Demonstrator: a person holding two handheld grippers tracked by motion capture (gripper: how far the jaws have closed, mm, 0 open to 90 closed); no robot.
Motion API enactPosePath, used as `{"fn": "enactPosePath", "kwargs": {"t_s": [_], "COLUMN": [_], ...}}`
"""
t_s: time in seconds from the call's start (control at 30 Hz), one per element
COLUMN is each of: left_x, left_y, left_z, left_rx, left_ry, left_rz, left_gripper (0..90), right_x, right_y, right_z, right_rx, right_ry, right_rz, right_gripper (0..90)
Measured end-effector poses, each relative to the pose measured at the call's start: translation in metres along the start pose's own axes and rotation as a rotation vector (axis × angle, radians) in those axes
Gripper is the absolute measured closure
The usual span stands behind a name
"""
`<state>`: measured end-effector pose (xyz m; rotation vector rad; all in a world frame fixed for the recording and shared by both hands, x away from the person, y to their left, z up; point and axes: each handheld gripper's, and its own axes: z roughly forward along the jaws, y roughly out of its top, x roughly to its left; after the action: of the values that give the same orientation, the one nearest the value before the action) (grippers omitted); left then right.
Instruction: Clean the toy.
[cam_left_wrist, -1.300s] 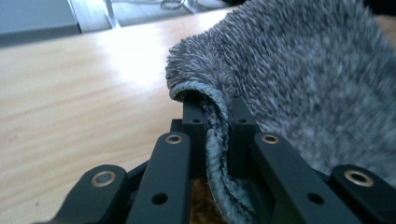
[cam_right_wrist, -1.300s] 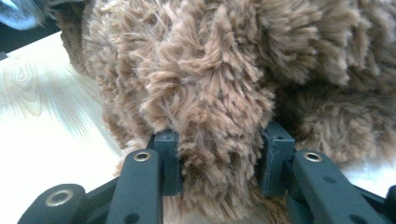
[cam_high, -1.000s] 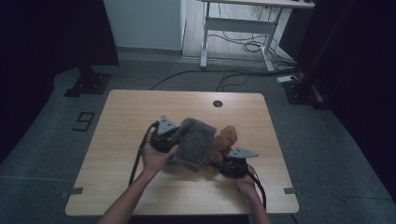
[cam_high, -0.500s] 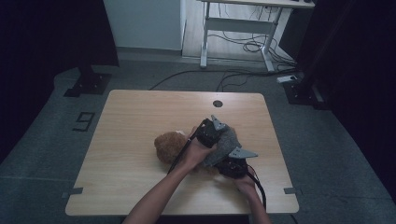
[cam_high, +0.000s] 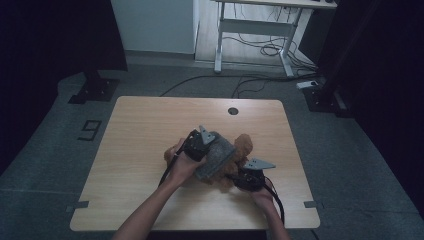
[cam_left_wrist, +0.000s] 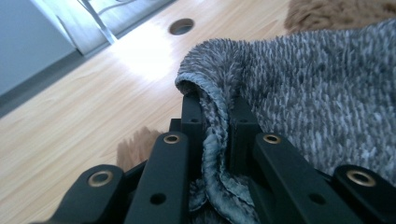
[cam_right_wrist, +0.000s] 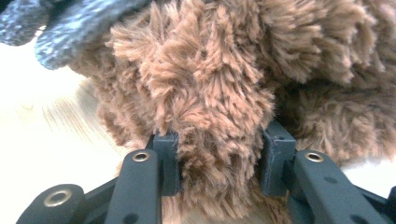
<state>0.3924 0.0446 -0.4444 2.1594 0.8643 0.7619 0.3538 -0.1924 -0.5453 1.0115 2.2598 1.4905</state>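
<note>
A brown plush toy lies on the wooden table, right of its middle. A grey fluffy cloth is draped over its left side. My left gripper is shut on a folded edge of the cloth, which is pinched between the jaws. My right gripper comes in low from the front right. In the right gripper view it is shut on a thick tuft of the plush, with the cloth hanging at the upper left.
A round cable hole sits near the table's far edge. Beyond the table stand a white desk frame, floor cables and a black stand base. Bare tabletop lies to the left and front.
The left gripper swung right with the cloth, then came back left and lower. The cloth, first held up, now lies over the plush. The right gripper kept still.
</note>
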Motion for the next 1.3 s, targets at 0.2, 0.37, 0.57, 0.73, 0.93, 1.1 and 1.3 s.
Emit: {"fn": "enactPosePath", "kwargs": {"t_s": [0.2, 0.37, 0.57, 0.73, 0.93, 1.1, 1.3], "left_x": [0.019, 0.045, 0.075, 0.086, 0.090, 0.085, 0.068], "left_y": [-0.013, -0.031, -0.076, -0.108, -0.114, -0.092, -0.047], "left_z": [-0.025, -0.039, -0.037, -0.033, -0.033, -0.046, -0.046], "left_rx": [-0.040, -0.043, 0.021, 0.044, 0.031, -0.044, -0.086], "left_ry": [0.009, 0.048, 0.036, 0.010, -0.025, -0.030, -0.061], "left_rz": [-0.040, -0.096, -0.212, -0.296, -0.339, -0.294, -0.215], "left_gripper": [79.7, 79.8, 79.7, 79.8, 79.8, 80.0, 79.5], "right_x": [0.000, -0.002, -0.003, -0.003, -0.004, -0.005, -0.004], "right_y": [0.000, -0.001, -0.001, -0.001, -0.002, -0.002, -0.002], "right_z": [0.000, 0.001, 0.001, 0.001, 0.001, 0.001, 0.003], "right_rx": [-0.002, -0.003, -0.007, -0.007, -0.008, -0.012, -0.023], "right_ry": [-0.002, 0.000, 0.002, 0.002, 0.002, -0.008, -0.026], "right_rz": [0.011, 0.025, 0.034, 0.038, 0.044, 0.055, 0.053], "right_gripper": [58.8, 58.8, 58.8, 58.8, 58.9, 59.1, 59.3]}}
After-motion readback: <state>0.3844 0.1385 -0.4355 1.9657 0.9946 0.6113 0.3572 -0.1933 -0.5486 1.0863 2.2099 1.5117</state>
